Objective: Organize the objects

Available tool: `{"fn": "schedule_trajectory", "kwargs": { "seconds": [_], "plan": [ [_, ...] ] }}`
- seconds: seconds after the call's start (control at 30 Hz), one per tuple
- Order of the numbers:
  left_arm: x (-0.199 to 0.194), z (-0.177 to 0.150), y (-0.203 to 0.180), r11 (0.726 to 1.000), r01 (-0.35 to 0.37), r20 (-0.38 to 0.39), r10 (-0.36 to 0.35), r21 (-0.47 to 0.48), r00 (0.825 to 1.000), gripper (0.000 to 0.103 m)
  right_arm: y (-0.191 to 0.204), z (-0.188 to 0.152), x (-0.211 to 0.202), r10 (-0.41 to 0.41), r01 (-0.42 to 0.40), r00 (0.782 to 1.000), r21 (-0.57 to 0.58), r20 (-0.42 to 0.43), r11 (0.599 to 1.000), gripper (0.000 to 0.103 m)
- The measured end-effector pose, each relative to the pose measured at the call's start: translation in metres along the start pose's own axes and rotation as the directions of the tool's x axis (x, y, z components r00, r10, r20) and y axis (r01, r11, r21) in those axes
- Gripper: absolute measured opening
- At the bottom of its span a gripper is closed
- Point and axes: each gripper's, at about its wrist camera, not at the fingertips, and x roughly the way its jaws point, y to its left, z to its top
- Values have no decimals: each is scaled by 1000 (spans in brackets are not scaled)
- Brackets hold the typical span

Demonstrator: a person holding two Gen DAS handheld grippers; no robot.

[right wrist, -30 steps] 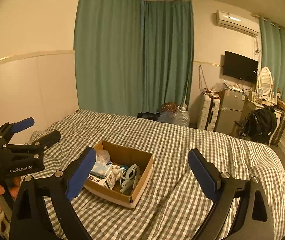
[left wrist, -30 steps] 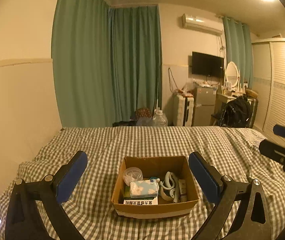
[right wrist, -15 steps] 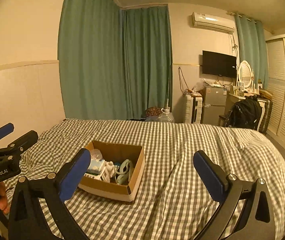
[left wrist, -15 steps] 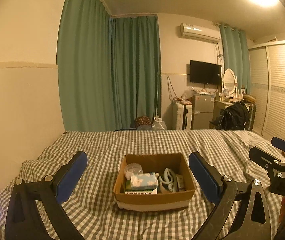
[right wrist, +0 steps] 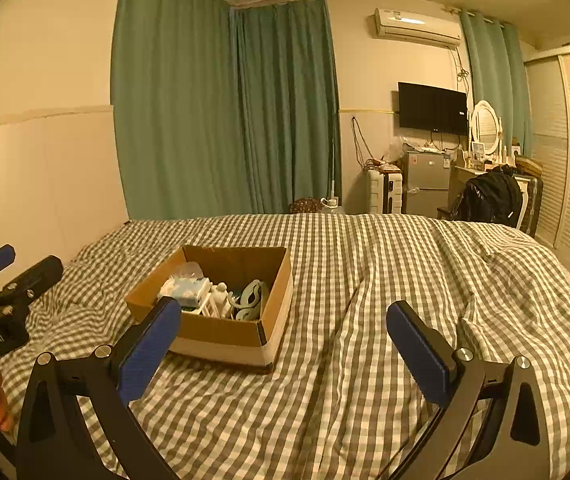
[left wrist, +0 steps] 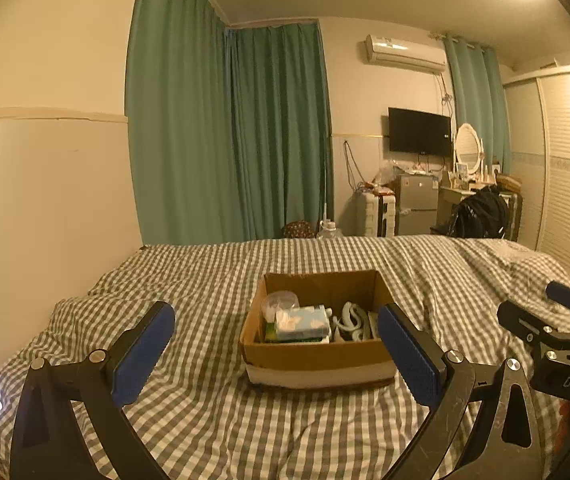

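An open cardboard box sits on a checked bed cover. Inside lie a blue tissue pack, a clear round container, a pale blue curved item and small white items. My left gripper hovers open just in front of the box with nothing between its blue pads. My right gripper is open and empty, to the right of the box and nearer the bed's front. Each gripper shows at the edge of the other's view.
The bed's left side runs along a cream wall. Green curtains hang behind the bed. Beyond its far end stand a small fridge, a desk with a mirror, a black backpack and a louvred wardrobe. Rumpled cover fills the bed's right half.
Both grippers have dropped lower and come closer to the box, so it looks larger and flatter. The right view has swung right, more square to the room. Both stay open.
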Motion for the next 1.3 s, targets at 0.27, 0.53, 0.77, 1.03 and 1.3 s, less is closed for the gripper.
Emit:
{"fn": "schedule_trajectory", "kwargs": {
  "seconds": [0.27, 0.53, 0.77, 1.03, 1.3],
  "plan": [
    [-3, -4, 12, 997, 7, -31, -10, -74, 999, 103, 7, 0, -10, -59, 60, 998, -25, 19, 998, 103],
    [-8, -7, 14, 997, 14, -29, -16, -73, 999, 103, 6, -2, -9, -57, 57, 998, -10, 7, 998, 103],
    [-6, -9, 11, 997, 18, -44, -21, -70, 999, 103, 6, -3, -8, -50, 50, 999, -14, 2, 999, 103],
    [-8, -9, 10, 998, 15, -40, -18, -60, 999, 103, 7, -4, -11, -49, 49, 999, -12, 12, 999, 103],
    [-8, -10, 8, 998, 18, -42, -20, -60, 999, 103, 7, -2, -11, -44, 44, 999, -11, 13, 999, 103]
  ]
}}
